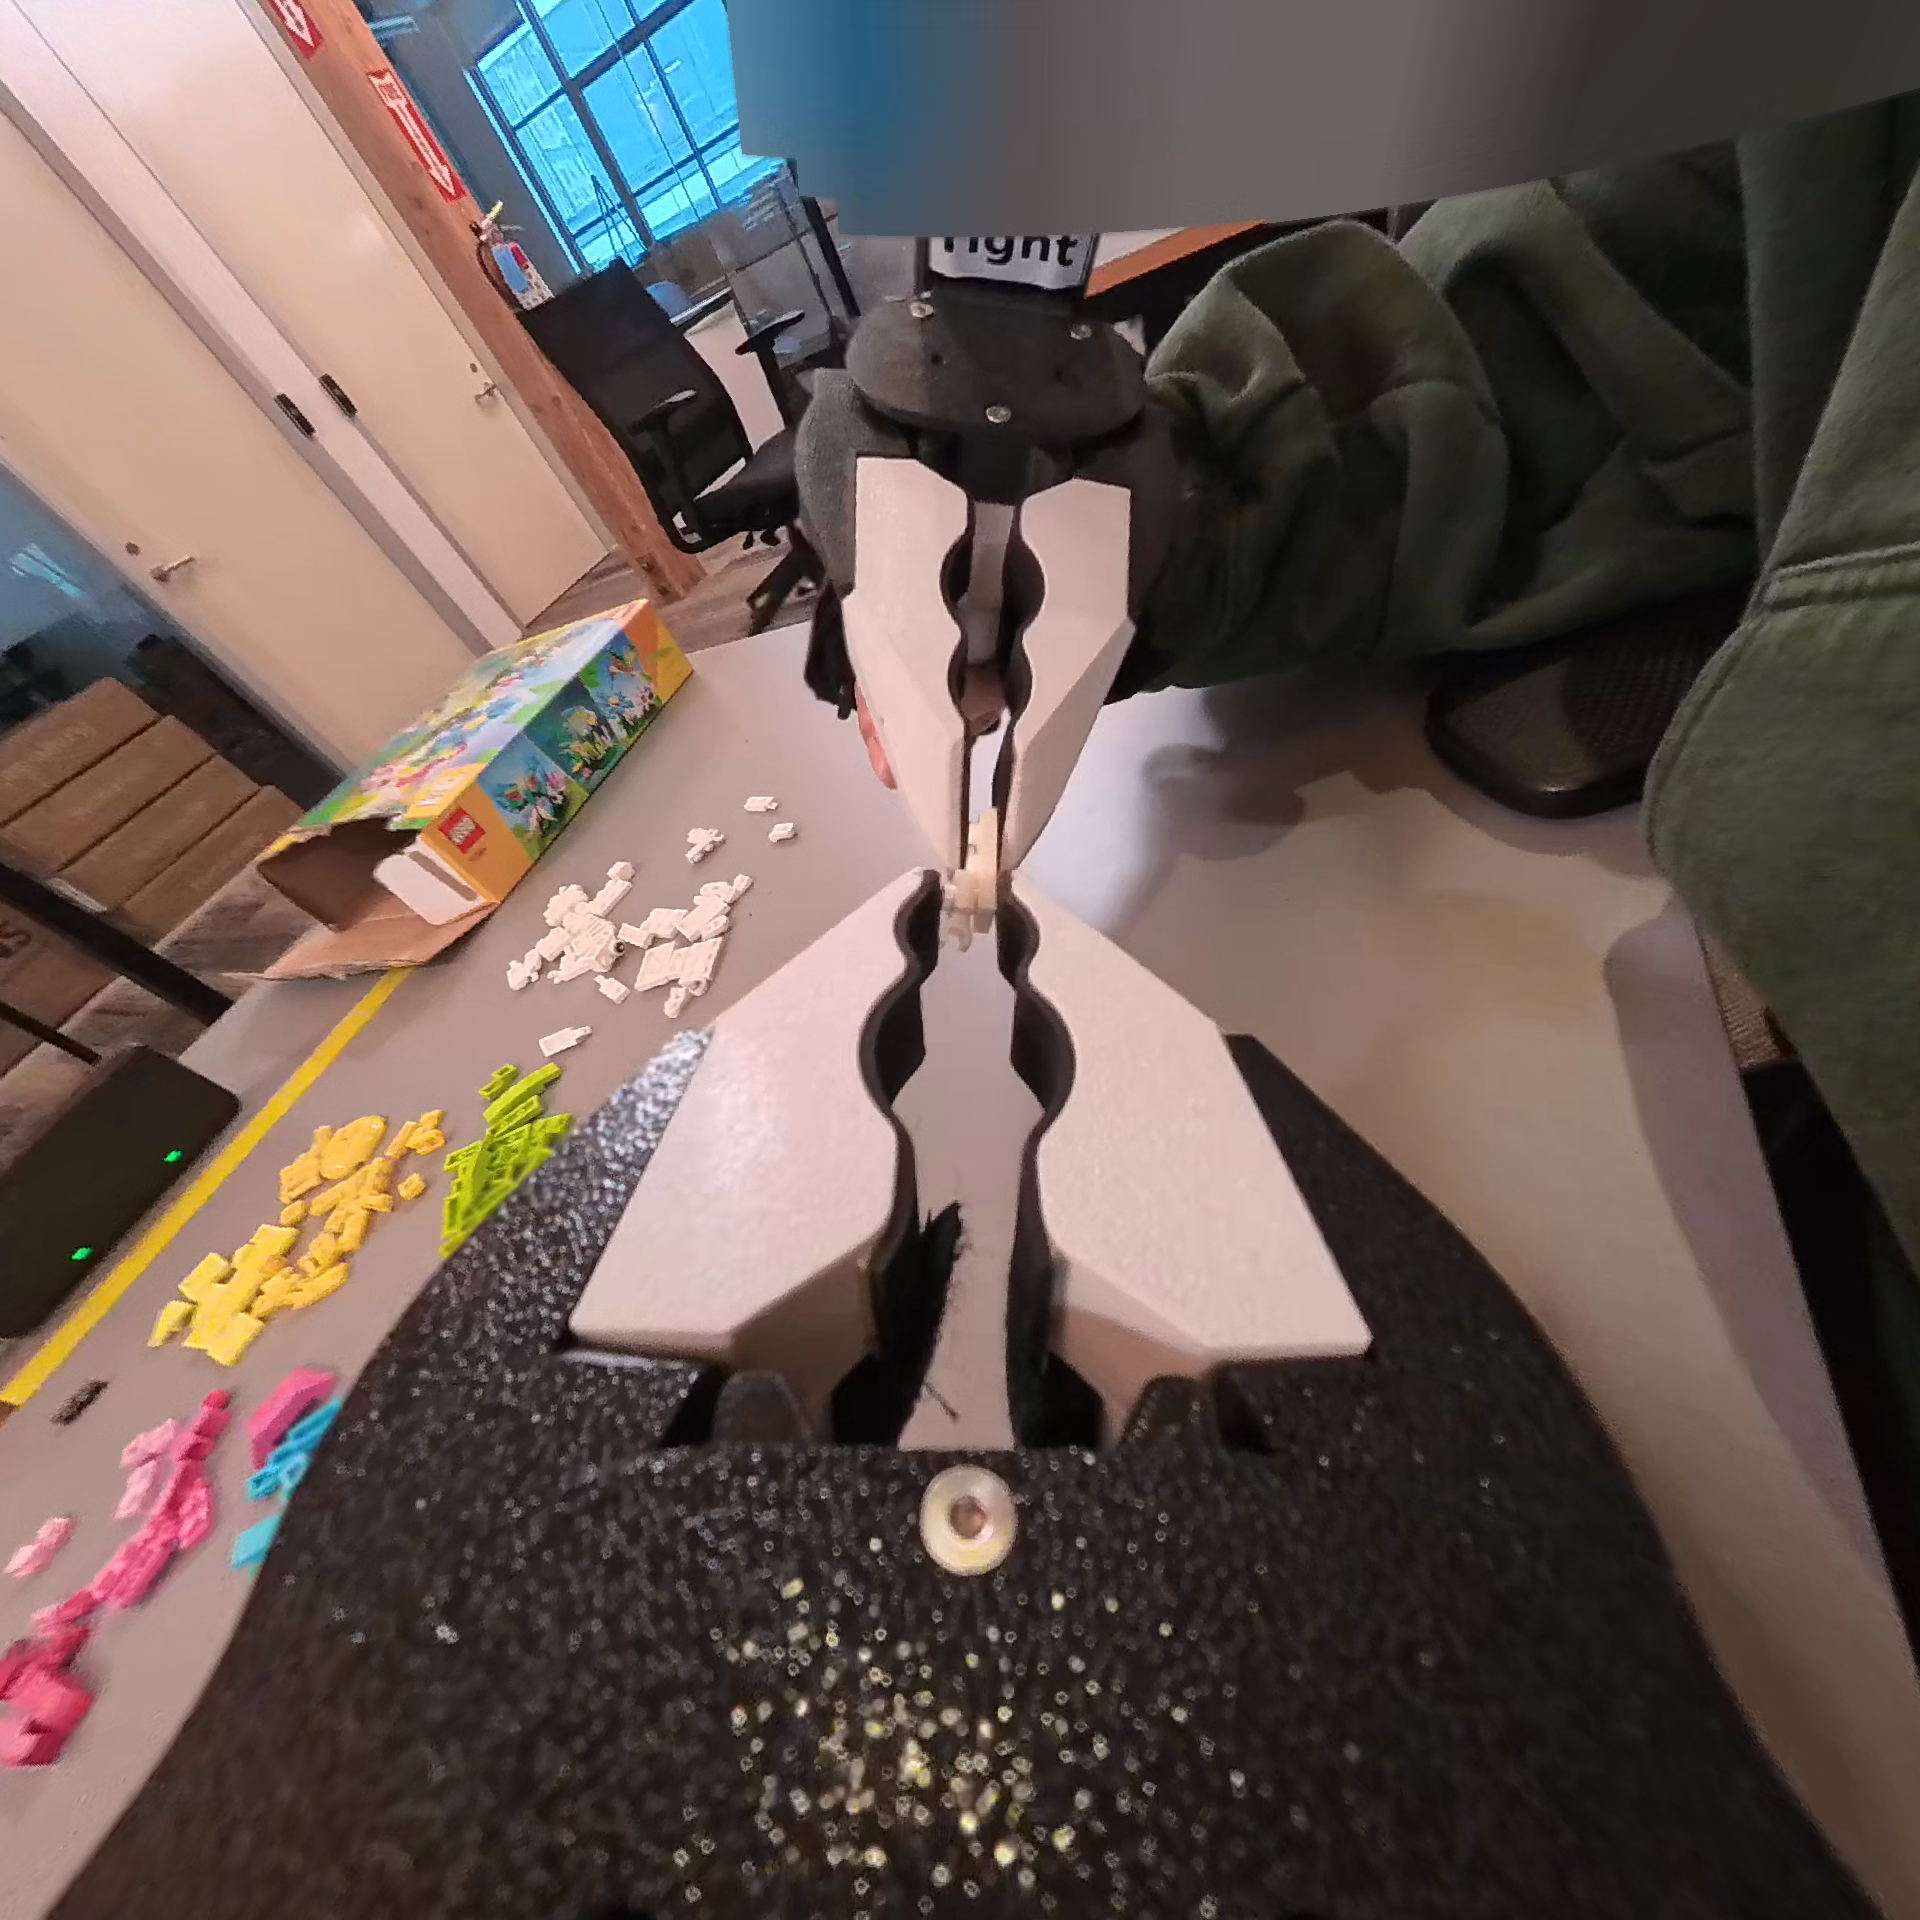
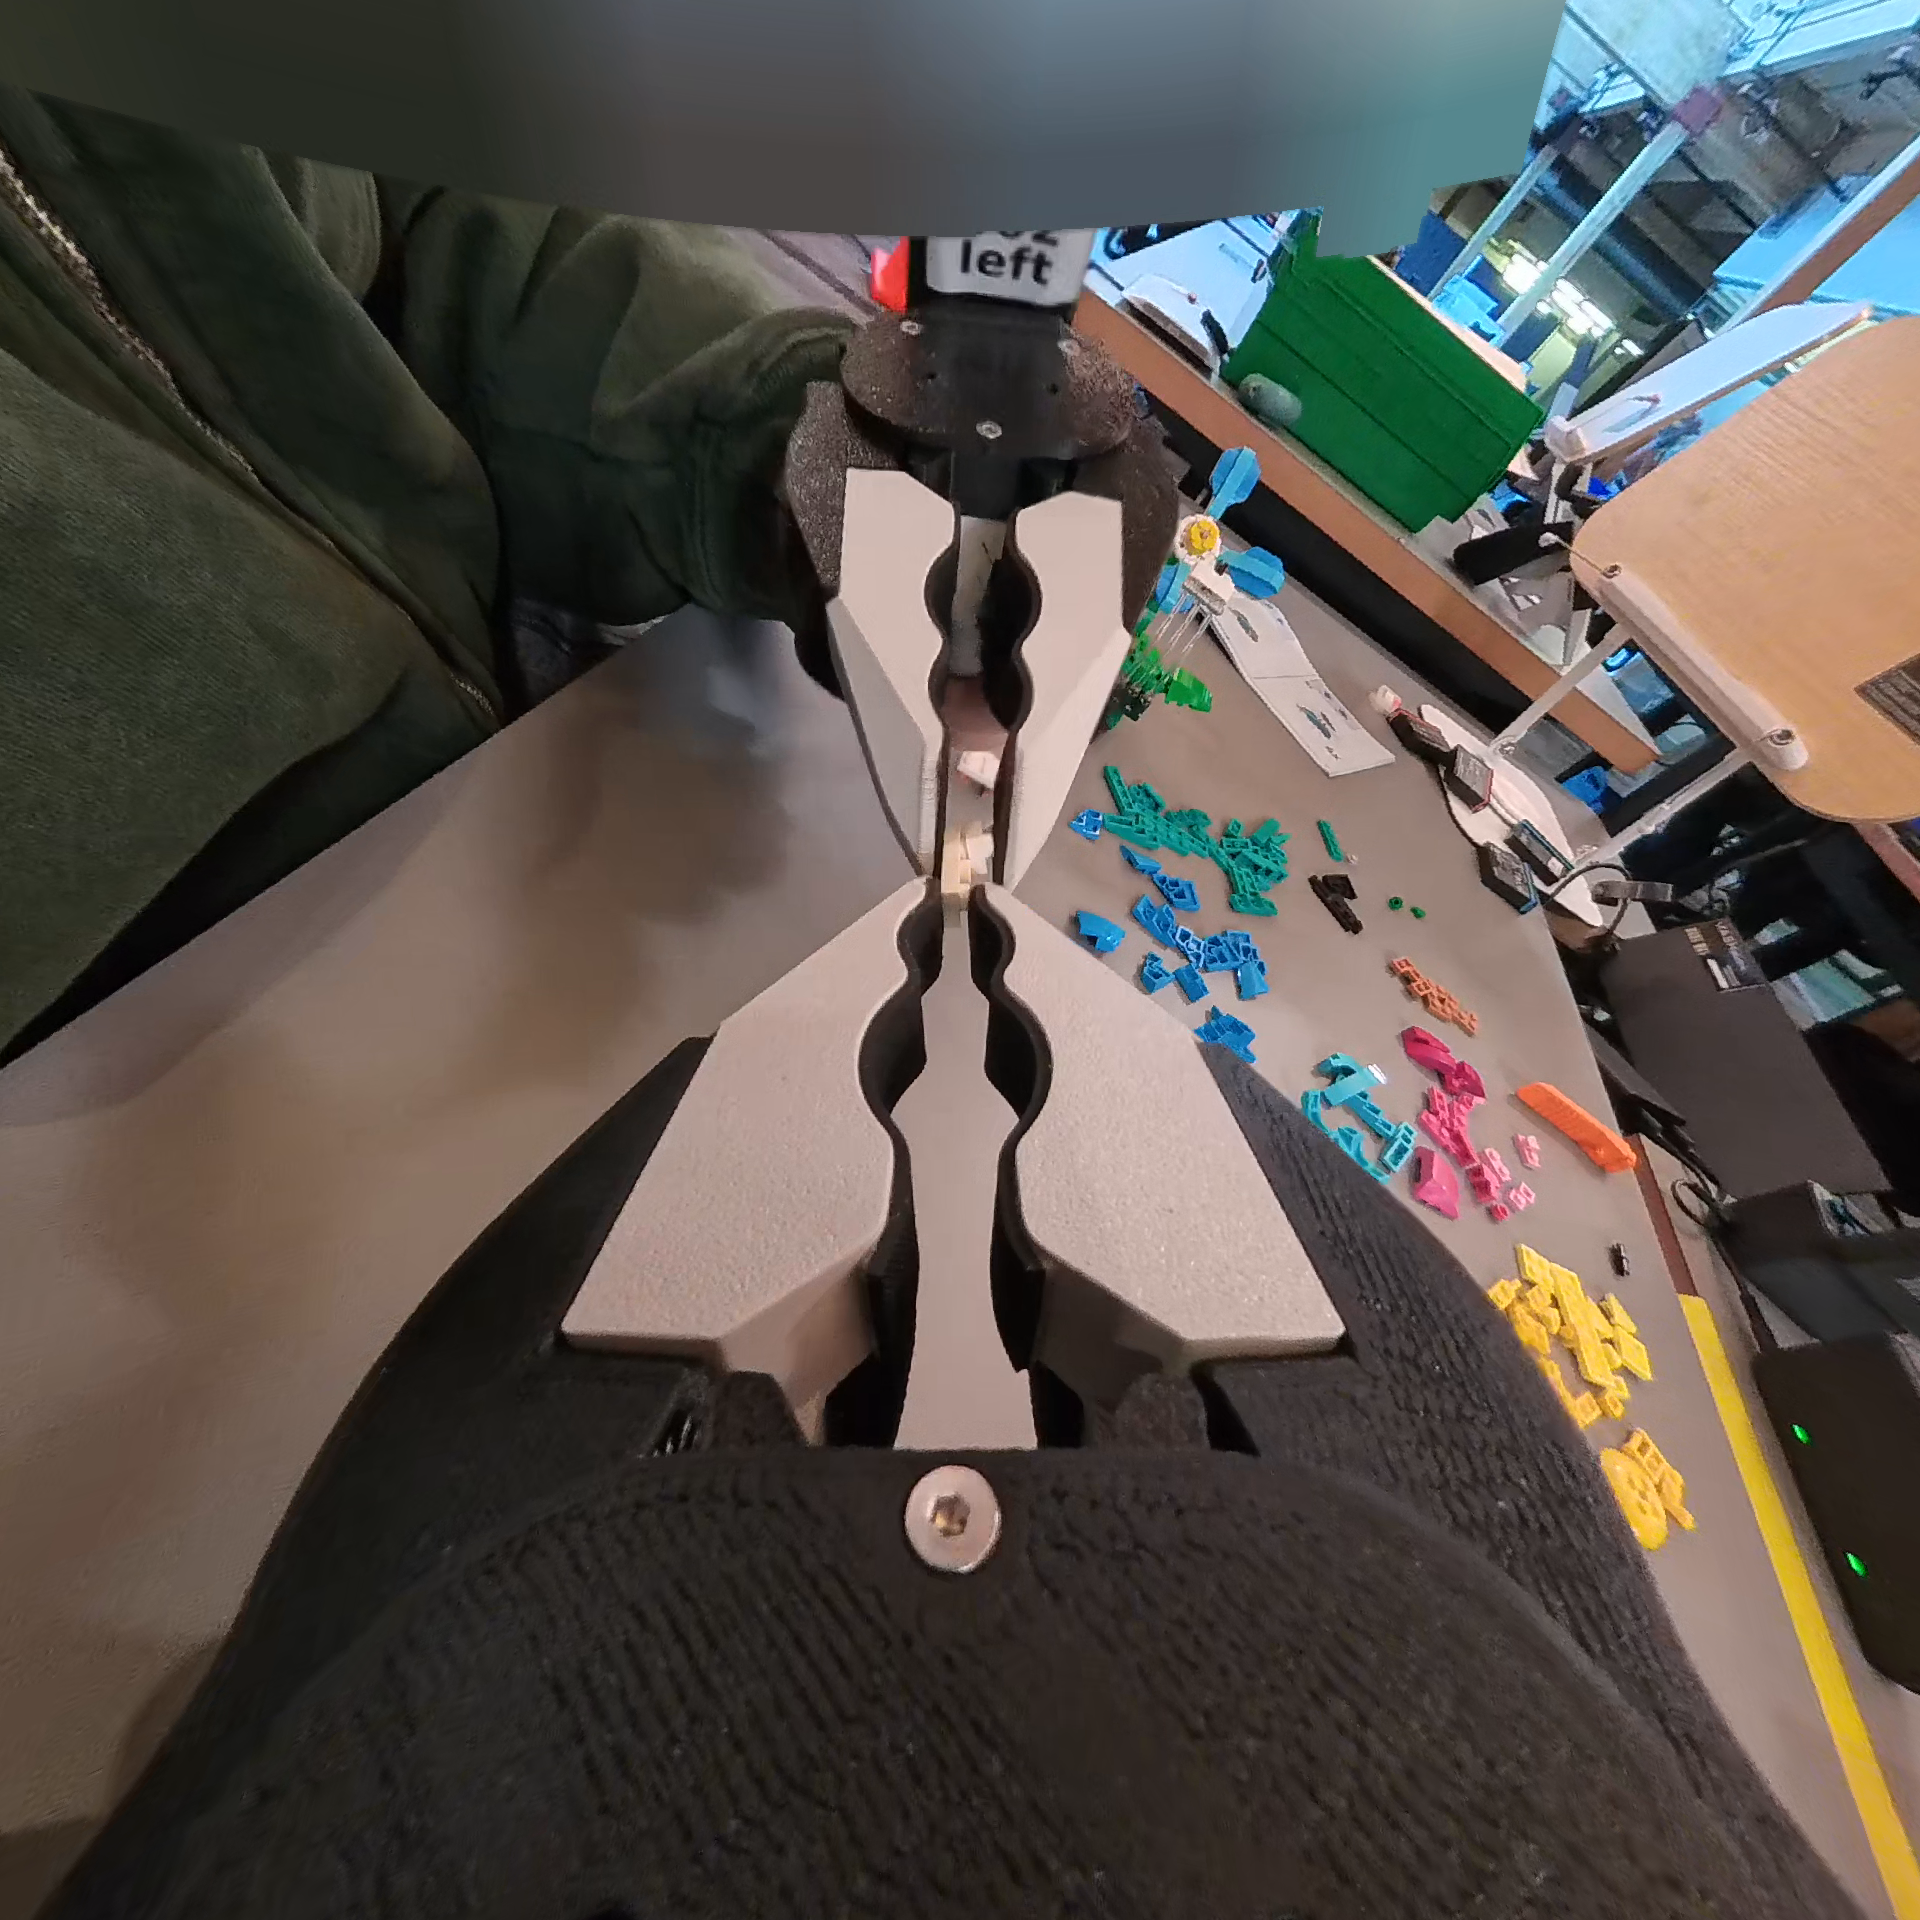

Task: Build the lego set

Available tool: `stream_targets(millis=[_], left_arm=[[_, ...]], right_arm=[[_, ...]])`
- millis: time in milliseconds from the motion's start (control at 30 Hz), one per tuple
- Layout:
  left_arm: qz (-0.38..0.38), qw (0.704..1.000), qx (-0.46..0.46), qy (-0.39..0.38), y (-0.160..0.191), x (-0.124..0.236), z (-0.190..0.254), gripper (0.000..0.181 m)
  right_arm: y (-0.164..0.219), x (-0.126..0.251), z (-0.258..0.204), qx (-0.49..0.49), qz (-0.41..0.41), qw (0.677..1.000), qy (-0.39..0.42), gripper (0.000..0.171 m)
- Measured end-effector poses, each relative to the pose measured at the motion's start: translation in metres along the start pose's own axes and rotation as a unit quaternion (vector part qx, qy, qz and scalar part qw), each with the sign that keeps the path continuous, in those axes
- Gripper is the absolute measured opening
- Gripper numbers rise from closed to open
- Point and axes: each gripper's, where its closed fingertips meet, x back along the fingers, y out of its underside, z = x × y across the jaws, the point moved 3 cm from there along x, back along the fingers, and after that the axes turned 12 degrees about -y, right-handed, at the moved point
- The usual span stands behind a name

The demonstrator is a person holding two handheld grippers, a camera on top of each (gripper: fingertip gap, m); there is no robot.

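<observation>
White, small lego pieces (image 1: 971,896) sit pinched tip to tip above the grey tabletop (image 1: 1299,1039): the left gripper (image 1: 964,902) fingers clamp one, and the right gripper (image 1: 982,831) fingers close on another pressed against it. Beyond lie sorted white bricks (image 1: 634,940), yellow bricks (image 1: 301,1236) and the set's box (image 1: 488,769).

The left tongs (image 1: 961,894) have matt, grainy white plastic fingers (image 1: 790,1132) on a rough, speckled black body; beside them lie glossy plastic bricks (image 1: 634,940) on the smooth matt tabletop (image 1: 1351,1039), beyond them a printed cardboard box (image 1: 499,790), near a soft green cloth sleeve (image 1: 1403,447)
</observation>
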Motion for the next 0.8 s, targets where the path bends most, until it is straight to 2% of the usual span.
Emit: stream_targets(millis=[33, 300, 400, 500, 667, 800], left_arm=[[-0.002, 1.000, 0.008, 0.005, 0.000, 0.000, 0.000, 0.008], [0.002, 0.998, 0.063, 0.024, -0.004, 0.005, 0.001, 0.007], [0.001, 0.998, 0.058, 0.028, -0.003, 0.006, 0.003, 0.006], [-0.016, 0.999, 0.022, 0.030, -0.001, 0.007, 0.005, 0.006], [-0.103, 0.986, -0.134, -0.010, 0.014, 0.004, 0.003, 0.006], [-0.111, 0.987, -0.114, -0.020, 0.016, 0.001, 0.000, 0.006]], right_arm=[[-0.001, 0.000, 0.000, 0.002, 0.000, 1.000, 0.001, 0.003], [-0.008, -0.001, -0.001, 0.016, 0.011, 1.000, 0.009, 0.003], [-0.009, -0.002, -0.003, 0.018, 0.011, 1.000, 0.005, 0.003], [-0.006, -0.005, -0.005, 0.017, 0.006, 1.000, -0.001, 0.003], [0.007, -0.012, -0.002, 0.026, -0.072, 0.997, 0.016, 0.003], [0.010, -0.012, 0.000, 0.032, -0.084, 0.996, 0.026, 0.003]])
